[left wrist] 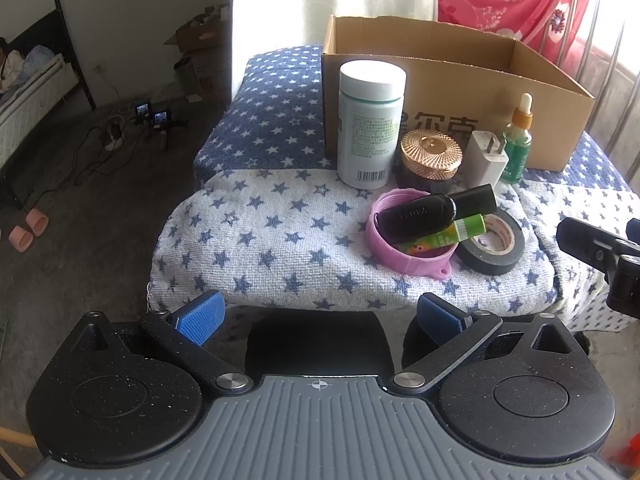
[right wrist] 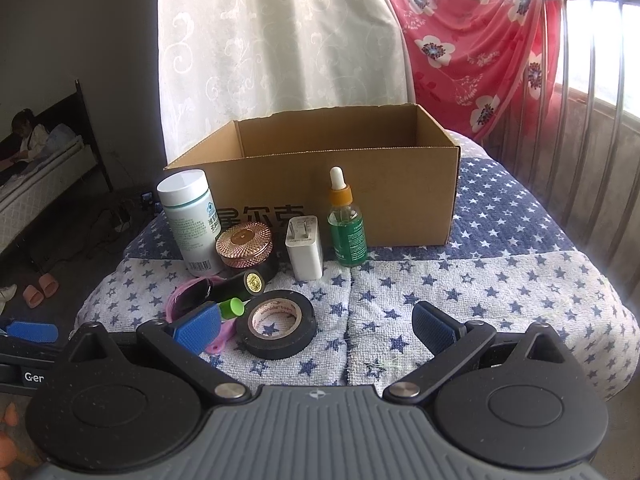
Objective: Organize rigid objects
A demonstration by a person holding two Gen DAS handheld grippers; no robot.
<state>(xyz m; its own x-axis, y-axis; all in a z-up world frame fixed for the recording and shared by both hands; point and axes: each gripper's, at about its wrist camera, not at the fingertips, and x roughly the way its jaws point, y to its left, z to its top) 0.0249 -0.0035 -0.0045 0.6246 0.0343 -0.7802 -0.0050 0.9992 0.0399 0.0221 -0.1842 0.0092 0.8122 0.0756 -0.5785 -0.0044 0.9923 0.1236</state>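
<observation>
Both the left gripper (left wrist: 318,312) and right gripper (right wrist: 316,326) are wide open, holding nothing. The white bottle (right wrist: 190,220), dropper bottle (right wrist: 346,224), charger (right wrist: 304,252) and tape roll (right wrist: 276,322) wait just before the empty cardboard box (right wrist: 416,204), ready to go in

Bottles (right wrist: 347,228) stand before the box (right wrist: 400,196), tape (right wrist: 276,320) seemingly nearest.

Left gripper (left wrist: 318,311), right gripper (right wrist: 316,319): identical build. Blue ribbed pads, black speckled link arms, silver pivot screws, grey ribbed housing, crosshair mark.
</observation>
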